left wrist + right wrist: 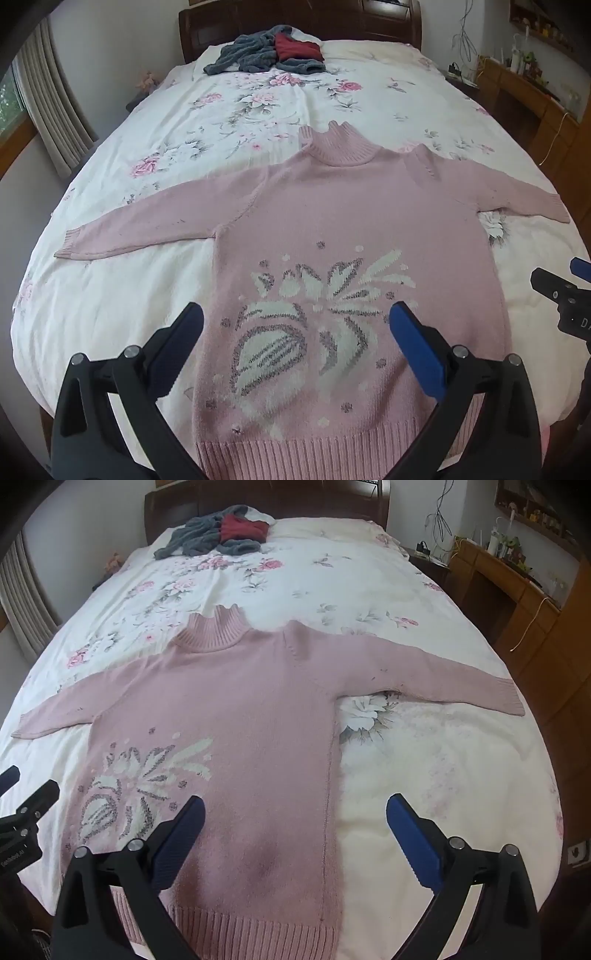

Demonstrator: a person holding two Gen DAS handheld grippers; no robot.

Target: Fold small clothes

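Note:
A pink knitted turtleneck sweater (332, 214) (236, 701) lies flat on the bed, front up, both sleeves spread wide, hem toward me. A white and grey flower pattern (314, 325) covers its lower front. My left gripper (297, 317) hovers open above the lower half of the sweater, nothing between its blue-padded fingers. Over the sweater's lower right side and the bare sheet beside it, my right gripper (295, 810) is open and holds nothing. The right gripper's tip (561, 291) shows at the edge of the left wrist view, and the left gripper's tip (26, 805) at the edge of the right wrist view.
The bed has a white floral sheet (221, 122) (424, 757). A heap of grey and dark red clothes (269, 50) (221, 533) lies by the dark wooden headboard (303, 14). A wooden desk (517, 590) stands to the right, a curtain (48, 99) to the left.

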